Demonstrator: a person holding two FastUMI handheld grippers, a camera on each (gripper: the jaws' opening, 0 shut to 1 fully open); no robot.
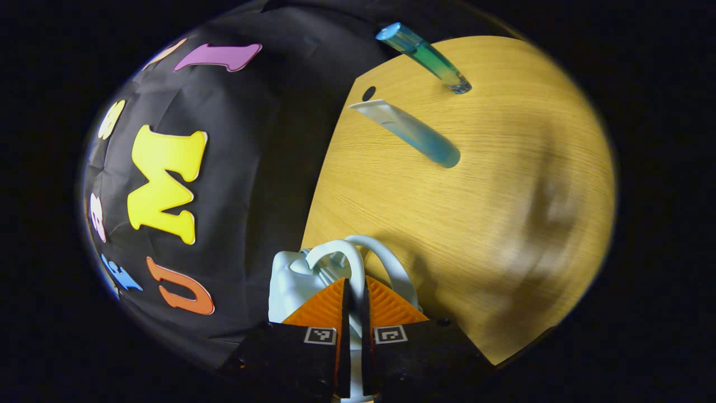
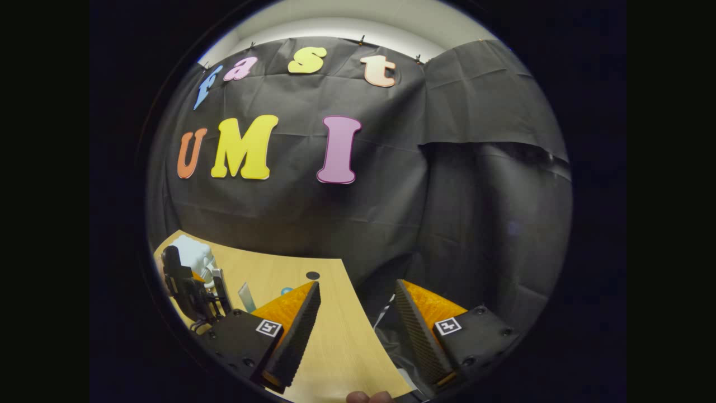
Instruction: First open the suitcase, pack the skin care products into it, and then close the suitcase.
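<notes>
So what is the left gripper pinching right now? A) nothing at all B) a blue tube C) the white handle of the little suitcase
C: in the left gripper view the left gripper has its fingers closed on the white handle of the suitcase, while both tubes lie apart on the table.

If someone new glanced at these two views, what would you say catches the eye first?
Probably the left gripper, fingers closed on the white looped handle of the pale suitcase at the wooden table edge. Next, two blue-green tubes lying farther along the table. In the right gripper view, the right gripper hangs open.
</notes>
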